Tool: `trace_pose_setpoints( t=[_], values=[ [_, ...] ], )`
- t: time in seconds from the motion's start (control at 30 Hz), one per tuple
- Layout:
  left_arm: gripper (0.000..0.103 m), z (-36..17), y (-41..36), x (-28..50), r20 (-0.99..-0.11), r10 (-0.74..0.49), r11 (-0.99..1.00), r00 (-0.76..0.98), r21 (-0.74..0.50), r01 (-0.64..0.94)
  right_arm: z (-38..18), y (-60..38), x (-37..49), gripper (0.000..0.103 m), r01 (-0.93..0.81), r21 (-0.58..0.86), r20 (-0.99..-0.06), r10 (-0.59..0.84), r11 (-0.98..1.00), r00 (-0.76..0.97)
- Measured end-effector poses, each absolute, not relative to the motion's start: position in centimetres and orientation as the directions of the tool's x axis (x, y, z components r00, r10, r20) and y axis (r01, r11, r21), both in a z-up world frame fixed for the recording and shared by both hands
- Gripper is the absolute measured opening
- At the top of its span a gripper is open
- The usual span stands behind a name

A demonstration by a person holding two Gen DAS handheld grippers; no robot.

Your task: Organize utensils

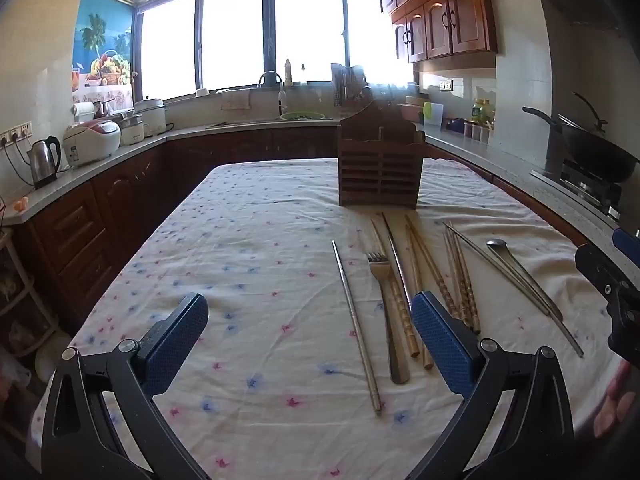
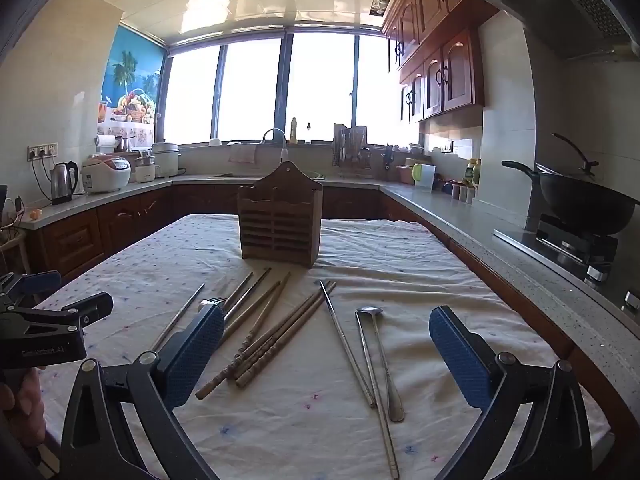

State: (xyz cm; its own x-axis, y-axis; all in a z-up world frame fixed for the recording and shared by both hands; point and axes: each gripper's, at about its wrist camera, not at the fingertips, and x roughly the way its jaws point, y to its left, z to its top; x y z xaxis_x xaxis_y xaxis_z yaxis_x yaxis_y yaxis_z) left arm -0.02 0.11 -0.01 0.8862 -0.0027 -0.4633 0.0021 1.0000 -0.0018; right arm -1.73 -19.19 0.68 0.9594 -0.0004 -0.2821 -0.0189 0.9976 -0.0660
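Observation:
A brown wooden utensil holder (image 1: 380, 168) (image 2: 280, 220) stands upright far down the cloth-covered table (image 1: 248, 240) (image 2: 400, 248). In front of it lie a fork (image 1: 386, 312) (image 2: 212, 302), several wooden chopsticks (image 1: 460, 284) (image 2: 264, 344), metal chopsticks (image 1: 356, 328) (image 2: 348, 344) and a metal spoon (image 1: 520, 276) (image 2: 380, 360). My left gripper (image 1: 308, 340) hovers open over the near cloth, its right finger above the fork's handle. My right gripper (image 2: 328, 356) is open above the chopsticks and spoon. Neither holds anything.
Kitchen counters run along both sides and the far end, with a kettle (image 1: 44, 160), rice cookers (image 1: 94, 140) and a sink. A black wok (image 2: 584, 200) sits on the stove at the right. A hand (image 2: 24, 408) grips the left tool.

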Motion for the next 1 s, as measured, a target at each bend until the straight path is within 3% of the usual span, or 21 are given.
trace_pose_setpoints(
  t=[1.0],
  values=[
    [0.103,0.6,-0.8,-0.8,-0.444,0.003,0.999,0.896,0.038,0.016,0.9,-20.0,-2.4,0.103,-0.031,0.028,-0.299,0.038,0.999,0.953]
  ],
)
